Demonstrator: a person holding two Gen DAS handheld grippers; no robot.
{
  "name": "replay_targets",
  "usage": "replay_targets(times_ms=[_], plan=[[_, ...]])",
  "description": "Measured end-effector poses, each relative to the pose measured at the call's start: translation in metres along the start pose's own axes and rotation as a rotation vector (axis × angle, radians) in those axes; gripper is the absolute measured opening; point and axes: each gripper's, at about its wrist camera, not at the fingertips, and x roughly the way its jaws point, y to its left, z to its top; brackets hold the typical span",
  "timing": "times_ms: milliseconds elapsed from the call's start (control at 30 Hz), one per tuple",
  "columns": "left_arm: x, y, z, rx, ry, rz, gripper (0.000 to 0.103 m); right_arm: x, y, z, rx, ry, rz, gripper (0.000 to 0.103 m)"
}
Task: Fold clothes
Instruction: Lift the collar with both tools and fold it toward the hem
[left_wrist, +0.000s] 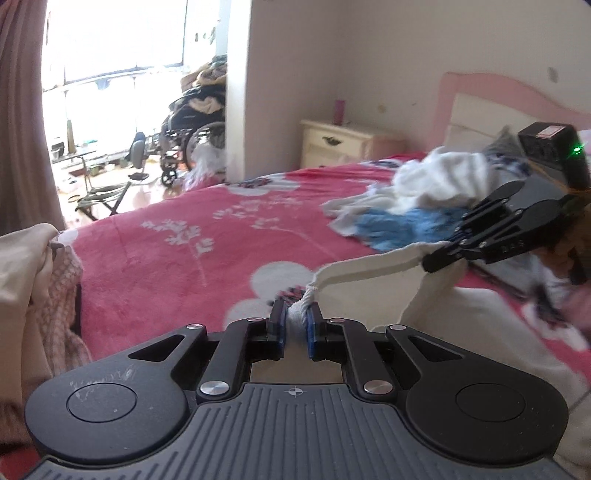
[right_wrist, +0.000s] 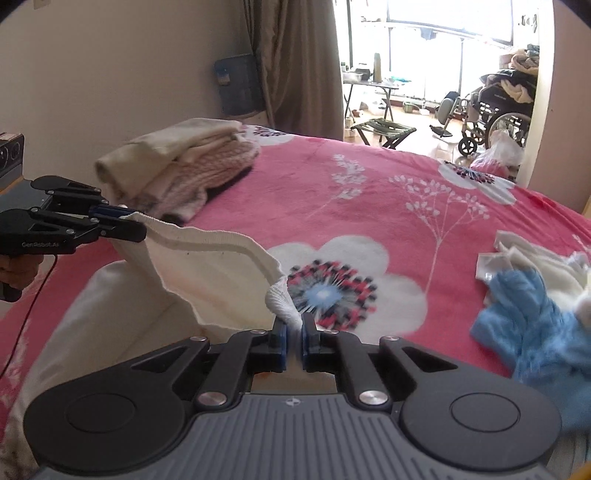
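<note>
garment: cream knit piece (right_wrist: 207, 273) with a ribbed hem, lifted off the bed at its top edge, the rest trailing down toward the person; looks like a hem or waistband stretched between two pinch points, kind of garment unclear
left tool (left_wrist: 295, 325): clamped narrow on one bunched corner of the hem, cloth squeezed between the blue pads
right tool (right_wrist: 293, 336): also clamped narrow on the other hem corner, white cloth bunched in the gap
why held so: two corner grips pull the edge taut so the piece hangs flat and can be laid out straight, my guess
step: looks like lift-and-spread before the first fold; no fold visible in this piece yet
bed (right_wrist: 369, 206): pink floral cover, open stretch in front of both tools, likely the lay-down spot
folded stack (right_wrist: 177, 162): cream and pink knits piled at the far left corner of the bed in the right wrist view, well apart from the held piece, probably done items
unfolded heap (left_wrist: 417, 199): white and blue clothes crumpled on the headboard side, near the right tool, probably waiting
risk: corners are bunched, hem may slip or lie twisted
background: wheelchair (right_wrist: 491, 110) by the bright window, nightstand (left_wrist: 343, 144) beside the bed
</note>
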Motion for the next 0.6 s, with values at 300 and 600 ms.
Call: replay_targets(times_ms=[300,600], plan=[[-0.070,-0.053,-0.039,-0.011,0.012,-0.077,0.009,-0.064,0.063,-0.078,0.044,-0.021,0.009,0.009],[-0.109,-0.093,-0.099,-0.007,0.129,-0.150,0.009,-0.088,0.112,-0.149,0.044,0.015,0.020,0.009]])
